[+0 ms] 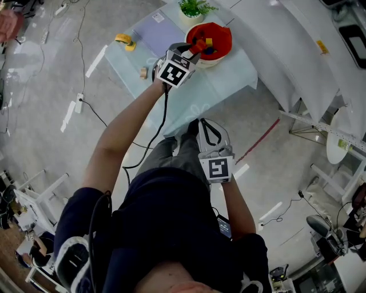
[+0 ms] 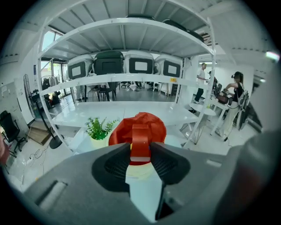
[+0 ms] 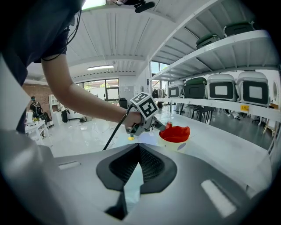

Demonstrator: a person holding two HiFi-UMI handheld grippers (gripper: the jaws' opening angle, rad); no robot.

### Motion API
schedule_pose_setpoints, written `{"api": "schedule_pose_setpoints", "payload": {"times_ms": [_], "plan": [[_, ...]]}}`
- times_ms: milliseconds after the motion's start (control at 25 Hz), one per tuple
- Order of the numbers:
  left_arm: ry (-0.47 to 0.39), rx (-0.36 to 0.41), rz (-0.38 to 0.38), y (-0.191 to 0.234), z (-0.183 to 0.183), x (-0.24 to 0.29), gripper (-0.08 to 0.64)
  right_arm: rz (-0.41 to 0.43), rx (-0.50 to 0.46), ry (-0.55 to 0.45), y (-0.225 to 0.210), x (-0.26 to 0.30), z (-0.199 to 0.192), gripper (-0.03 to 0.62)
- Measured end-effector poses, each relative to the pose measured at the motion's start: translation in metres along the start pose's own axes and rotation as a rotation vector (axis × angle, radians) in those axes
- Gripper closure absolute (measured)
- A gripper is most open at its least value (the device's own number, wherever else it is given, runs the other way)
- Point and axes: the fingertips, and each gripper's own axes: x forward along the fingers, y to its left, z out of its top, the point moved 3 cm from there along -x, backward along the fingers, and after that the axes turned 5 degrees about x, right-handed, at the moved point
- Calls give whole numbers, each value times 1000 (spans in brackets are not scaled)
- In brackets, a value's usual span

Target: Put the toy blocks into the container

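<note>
Far left of the bowl (image 1: 227, 35), a yellow tape roll (image 1: 123, 40) lies on the table (image 1: 229, 77). Nearer the bowl, still to its left, sits a small pale block (image 1: 143, 72). The left gripper (image 2: 140, 149) hangs at the bowl's left rim, its jaws part-way closed and clamped on a red block (image 2: 140, 141). A potted plant (image 1: 194, 8) stands just behind the bowl. The right gripper (image 3: 138, 147) hangs well short of the bowl, off the table, its jaws together and empty.

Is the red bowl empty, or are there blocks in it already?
Not empty. The head view shows the red bowl with a yellow block and a blue block inside it.
</note>
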Motion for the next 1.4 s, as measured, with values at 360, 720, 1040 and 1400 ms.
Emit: {"api": "schedule_pose_setpoints", "payload": {"times_ms": [360, 720, 1040, 1400], "plan": [[55, 28, -18, 6, 9, 29, 413, -16, 5, 2, -11, -2, 0, 594], [93, 44, -22, 6, 11, 48, 413, -26, 23, 8, -19, -4, -3, 594], [106, 62, -16, 10, 15, 61, 411, -28, 27, 16, -23, -3, -5, 594], [43, 116, 0, 6, 17, 67, 292, -35, 32, 32, -27, -5, -10, 594]]}}
